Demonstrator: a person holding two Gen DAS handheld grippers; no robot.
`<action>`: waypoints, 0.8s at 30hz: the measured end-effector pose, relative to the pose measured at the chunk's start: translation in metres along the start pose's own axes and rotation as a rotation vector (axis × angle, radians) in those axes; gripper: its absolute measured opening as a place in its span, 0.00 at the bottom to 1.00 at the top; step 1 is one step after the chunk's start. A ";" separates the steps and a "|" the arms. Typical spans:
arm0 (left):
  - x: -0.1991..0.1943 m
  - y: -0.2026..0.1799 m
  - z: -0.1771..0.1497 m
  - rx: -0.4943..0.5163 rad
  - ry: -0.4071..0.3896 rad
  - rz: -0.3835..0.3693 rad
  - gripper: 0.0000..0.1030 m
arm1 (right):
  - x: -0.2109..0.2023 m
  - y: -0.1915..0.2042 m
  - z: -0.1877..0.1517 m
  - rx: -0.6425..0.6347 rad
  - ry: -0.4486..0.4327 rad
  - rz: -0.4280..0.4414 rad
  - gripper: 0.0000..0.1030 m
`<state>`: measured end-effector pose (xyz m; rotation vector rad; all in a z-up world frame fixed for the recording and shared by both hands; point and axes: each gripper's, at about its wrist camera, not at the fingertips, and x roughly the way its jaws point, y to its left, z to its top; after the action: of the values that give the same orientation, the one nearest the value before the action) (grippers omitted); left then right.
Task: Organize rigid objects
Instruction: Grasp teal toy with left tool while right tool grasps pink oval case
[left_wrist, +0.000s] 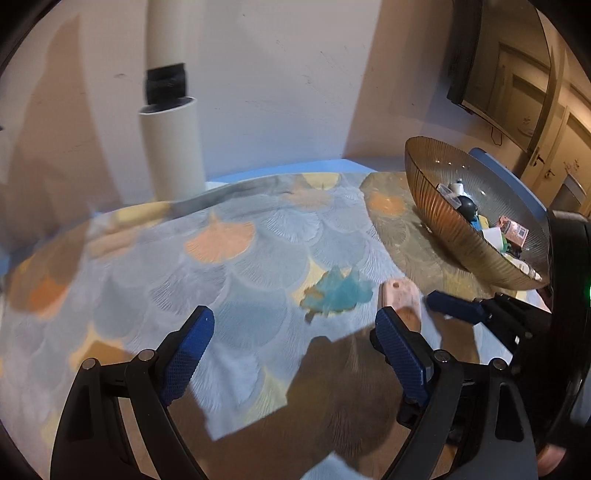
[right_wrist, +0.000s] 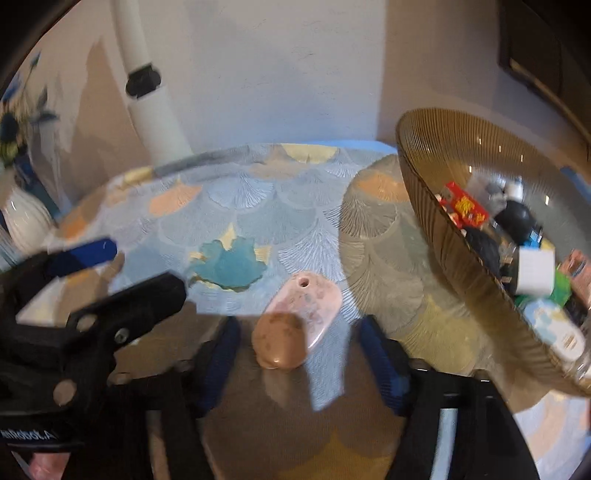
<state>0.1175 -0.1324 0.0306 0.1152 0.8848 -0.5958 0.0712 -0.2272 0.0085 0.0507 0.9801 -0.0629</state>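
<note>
Left wrist view: the left gripper (left_wrist: 295, 325) stands wide open over the cloth (left_wrist: 240, 266), a soft fabric printed with fan-shaped scales in grey, blue and peach. Nothing lies between its ribbed blue pads (left_wrist: 192, 350). A flat pink stone (left_wrist: 400, 295) with a small hole lies just past the right pad, beside a jagged translucent teal piece (left_wrist: 336, 291). The ribbed amber glass bowl (left_wrist: 443, 229) sits further right, holding small mixed items.

Right wrist view: the right gripper (right_wrist: 299, 354) is part-closed around the smooth, oval stone (right_wrist: 299, 317), pads on either side without touching it. The teal piece (right_wrist: 229, 266) lies near, to its left. The bowl (right_wrist: 480, 273) is at right. A white ridged vase (right_wrist: 26, 221) stands far left.
</note>
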 end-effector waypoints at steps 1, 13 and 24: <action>0.004 -0.001 0.001 -0.001 0.004 -0.014 0.85 | -0.002 -0.001 -0.001 -0.017 -0.003 0.005 0.45; 0.042 -0.042 0.006 0.166 0.031 0.069 0.47 | -0.022 -0.051 -0.024 -0.013 -0.019 0.130 0.34; -0.015 -0.052 -0.040 0.166 0.005 0.076 0.40 | -0.062 -0.042 -0.063 -0.141 -0.045 0.273 0.34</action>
<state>0.0544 -0.1557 0.0237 0.2985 0.8312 -0.5978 -0.0191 -0.2627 0.0243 0.0534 0.9225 0.2548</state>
